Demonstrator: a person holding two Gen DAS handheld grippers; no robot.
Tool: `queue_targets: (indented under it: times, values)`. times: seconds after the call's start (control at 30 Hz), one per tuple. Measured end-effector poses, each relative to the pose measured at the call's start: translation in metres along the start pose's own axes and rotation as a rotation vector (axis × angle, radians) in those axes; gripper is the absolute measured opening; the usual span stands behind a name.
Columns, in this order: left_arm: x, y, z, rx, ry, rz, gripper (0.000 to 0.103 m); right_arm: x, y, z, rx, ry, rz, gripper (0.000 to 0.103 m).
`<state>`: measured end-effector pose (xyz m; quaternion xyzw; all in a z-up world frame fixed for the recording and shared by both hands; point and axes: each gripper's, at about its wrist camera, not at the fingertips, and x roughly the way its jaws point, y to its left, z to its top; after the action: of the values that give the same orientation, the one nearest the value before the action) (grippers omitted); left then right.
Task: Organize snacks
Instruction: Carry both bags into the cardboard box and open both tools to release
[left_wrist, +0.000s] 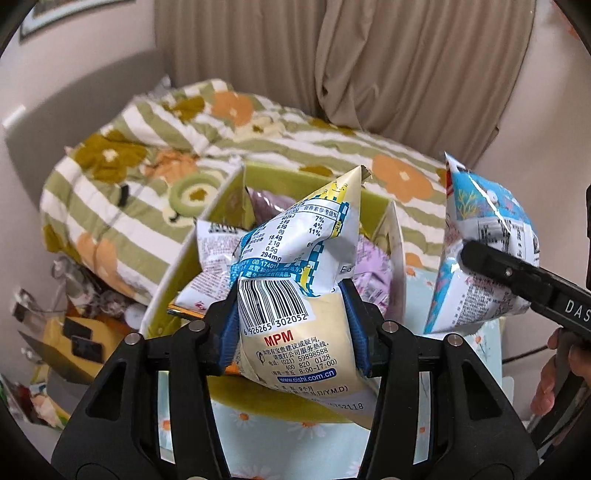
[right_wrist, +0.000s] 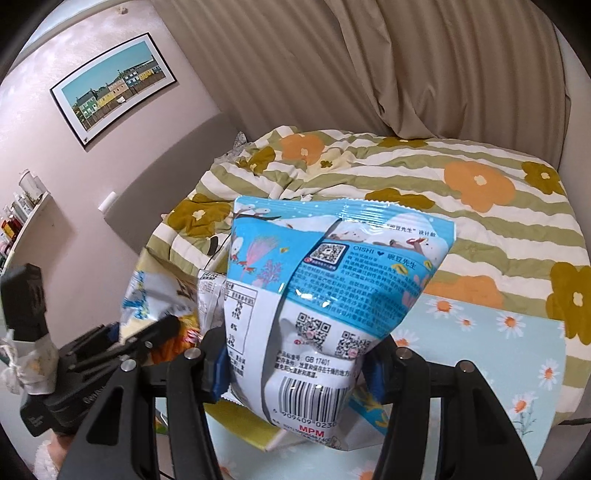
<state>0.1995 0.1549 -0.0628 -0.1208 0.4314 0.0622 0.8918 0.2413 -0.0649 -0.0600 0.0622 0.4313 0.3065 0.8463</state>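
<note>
Left claw (left_wrist: 295, 325) has its blue pads pinched on the lower part of a cream snack bag (left_wrist: 295, 280), near the barcode, and carries it above a green divided box (left_wrist: 373, 201) that already holds several packets. Right claw (right_wrist: 295, 363) is likewise clamped on the bottom of a blue snack bag (right_wrist: 325, 280), which stands up from the jaws, clear of the flowered tabletop (right_wrist: 491, 332). Both bags look light, puffy and crinkly, with slick film that could slide under a loose pinch; the contents are probably brittle, so a hold near a sealed edge or a flat lower panel seems safer than squeezing the air-filled middle. Only the left wrist view looks into the box's compartments with their purple and white packets, and it catches the blue bag from the side, off to the right of the box. Only the right wrist view shows that bag's printed back, and the left claw at its lower left edge.
</note>
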Motion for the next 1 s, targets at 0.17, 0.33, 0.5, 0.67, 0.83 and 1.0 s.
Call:
queue_targets:
  times: [0.17, 0.33, 0.5, 0.67, 0.83, 1.0]
  values:
    - [0.014, 0.019, -0.003, -0.01, 0.006, -0.032, 0.103, 0.019, 0.006, 0.001, 0.02, 0.021, -0.027, 0.053]
    - [0.016, 0.037, -0.007, -0.018, 0.024, -0.09, 0.103, 0.028, 0.011, 0.0, 0.034, 0.035, -0.055, 0.053]
    - [0.012, 0.046, -0.015, -0.021, 0.037, -0.128, 0.103, 0.029, 0.026, 0.011, 0.028, 0.012, -0.064, 0.053]
    - [0.009, 0.058, -0.016, -0.016, 0.04, -0.148, 0.103, 0.042, 0.047, 0.033, 0.003, 0.018, -0.061, 0.053]
    - [0.014, 0.07, -0.016, -0.014, 0.052, -0.161, 0.103, 0.077, 0.063, 0.054, -0.011, 0.069, -0.083, 0.055]
    - [0.023, 0.081, -0.018, 0.004, 0.065, -0.174, 0.103, 0.113, 0.063, 0.054, 0.043, 0.131, -0.095, 0.092]
